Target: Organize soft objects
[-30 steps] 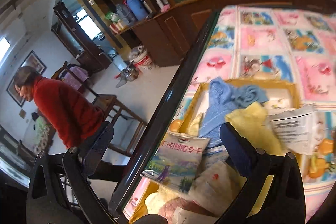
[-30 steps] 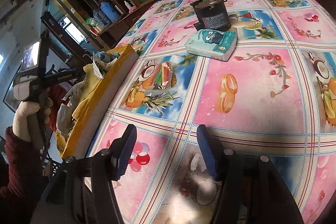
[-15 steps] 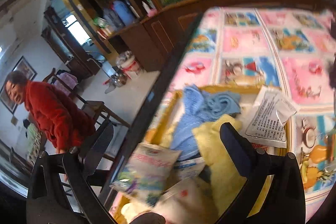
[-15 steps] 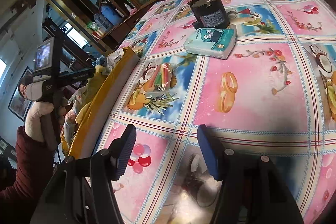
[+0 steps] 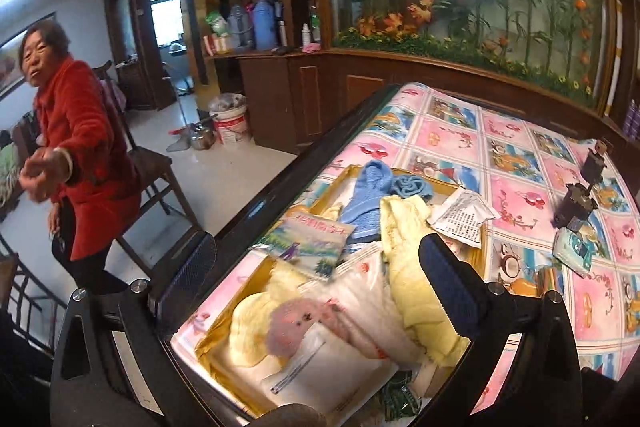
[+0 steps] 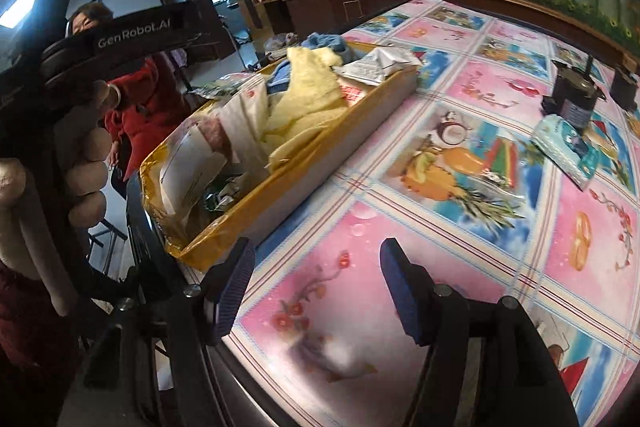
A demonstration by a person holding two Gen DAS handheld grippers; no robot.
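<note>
Jaws opening, empty, above patterned tablecloth (image 6: 460,227) beside yellow tray (image 6: 304,163)

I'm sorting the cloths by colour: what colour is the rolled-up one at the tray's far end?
The rolled cloth is light blue; the left wrist view shows it best.

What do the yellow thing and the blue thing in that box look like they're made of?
The yellow cloth looks like soft fleece or terry: matte, fuzzy, crumpled in loose folds. The blue cloth seems knitted or looped towelling, with a ribbed surface and a rolled end. Exact fibres can't be told.
</note>
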